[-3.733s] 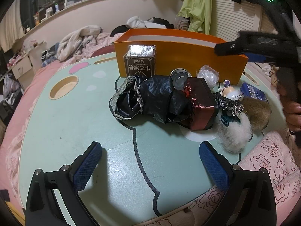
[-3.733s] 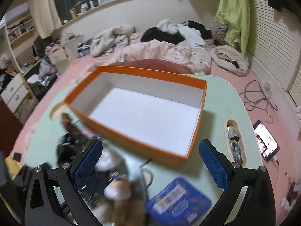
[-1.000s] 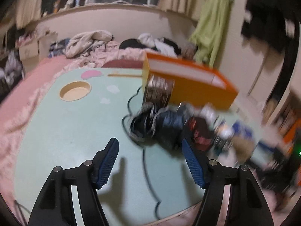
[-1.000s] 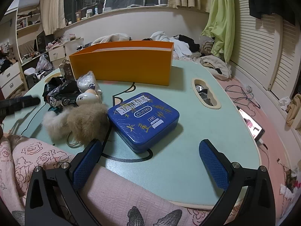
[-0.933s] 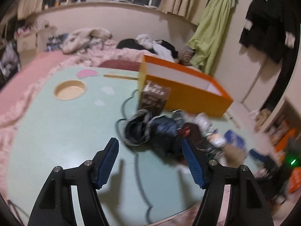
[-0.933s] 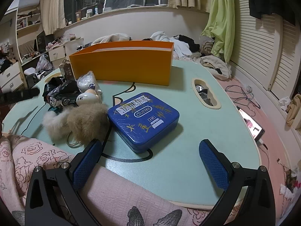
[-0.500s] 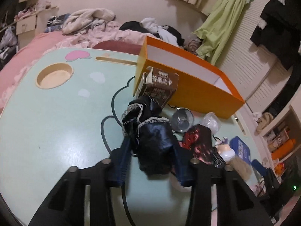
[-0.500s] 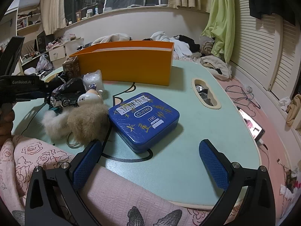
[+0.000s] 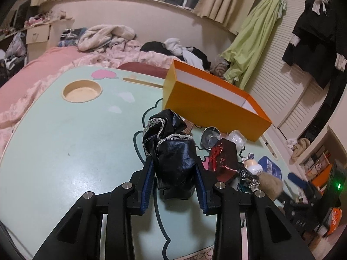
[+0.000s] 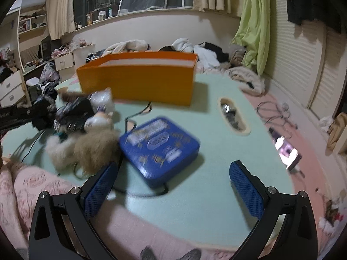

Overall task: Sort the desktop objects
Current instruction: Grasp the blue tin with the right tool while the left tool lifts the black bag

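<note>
**A:** While the left hand-held gripper closes on the crumpled black glossy garment with lace trim, what worries you in the left wrist view?

**B:** Its jaws are narrow and closing, both blue pads already pressed into the garment's lower bulk. It's slippery, bunched fabric, so I'd judge it could slide out, or its loose lace end could drag neighbours. The shiny dark-red foil-wrapped box sits just beside it, with the small round metal tin behind that.

**A:** And the container?

**B:** The open orange cardboard box with white lining stands toward the far right edge of the pale green bench. What shows of its inside is bare white; the floor is hidden from here. A trailing end could catch on its near wall.

**A:** Now the right wrist view.

**B:** It's motion-blurred. The right hand-held gripper is wide apart and holds nothing, hovering near the bench's front edge. The flat blue rounded-square tin lies ahead, touching the beige fluffy pompom. Reaching blurred like this, a pad could nudge the tin or snag the fur.

**A:** The orange box from there?

**B:** Seen side-on; only a strip of white inner wall shows, so I can't tell its contents.
</note>
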### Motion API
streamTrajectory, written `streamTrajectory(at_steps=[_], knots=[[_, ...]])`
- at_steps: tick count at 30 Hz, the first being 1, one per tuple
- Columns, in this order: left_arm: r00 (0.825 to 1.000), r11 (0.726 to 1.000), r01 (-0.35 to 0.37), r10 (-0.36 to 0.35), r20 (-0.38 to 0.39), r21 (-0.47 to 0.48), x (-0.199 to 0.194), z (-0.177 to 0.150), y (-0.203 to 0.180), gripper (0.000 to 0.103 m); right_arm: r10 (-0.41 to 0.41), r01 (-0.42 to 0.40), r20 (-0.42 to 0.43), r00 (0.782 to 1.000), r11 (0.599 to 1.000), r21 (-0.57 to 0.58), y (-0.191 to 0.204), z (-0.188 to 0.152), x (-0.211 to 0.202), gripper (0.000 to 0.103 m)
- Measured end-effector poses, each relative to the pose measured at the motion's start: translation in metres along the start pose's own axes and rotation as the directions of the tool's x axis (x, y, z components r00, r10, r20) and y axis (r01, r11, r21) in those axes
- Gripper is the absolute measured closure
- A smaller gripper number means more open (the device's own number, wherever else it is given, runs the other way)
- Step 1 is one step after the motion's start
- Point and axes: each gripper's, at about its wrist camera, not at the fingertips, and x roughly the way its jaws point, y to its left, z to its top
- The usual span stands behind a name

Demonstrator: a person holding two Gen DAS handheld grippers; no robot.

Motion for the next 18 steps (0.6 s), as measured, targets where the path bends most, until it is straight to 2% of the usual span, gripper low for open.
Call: streamTrajectory(at_steps=[3,7,8,9,10,18], knots=[[1.000,1.000,0.002,-0.002,0.004,0.005,0.000,0.000,-0.001,0.069,0.020,-0.021,-0.057,0.998,0.999,-0.033,-0.002,0.011,0.010,0.000],[1.000,1.000,0.007,-0.007,0.009,0.006,0.000,0.000,0.000,0.069,0.043,-0.049,-0.068,0.997,0.993,-0.103,0.003,0.018,0.020,0.000],[1.000,1.000,0.008,-0.008,0.012,0.007,-0.001,0.000,0.000,0.069,0.062,-0.071,-0.079,0.995,0.989,-0.127,0.006,0.017,0.023,0.007],[1.000,1.000,0.009,-0.009,0.016,0.007,-0.001,0.000,0.000,0.069,0.094,-0.105,-0.085,0.992,0.986,-0.129,0.007,0.014,0.024,0.032],[1.000,1.000,0.011,-0.011,0.019,0.009,-0.002,0.000,0.000,0.069,0.120,-0.129,-0.080,0.990,0.985,-0.114,0.005,0.013,0.022,0.037],[0.999,1.000,0.025,-0.025,0.046,0.014,-0.007,0.000,0.000,0.069,0.178,-0.179,-0.022,0.984,0.980,-0.089,-0.002,0.000,0.004,0.037]])
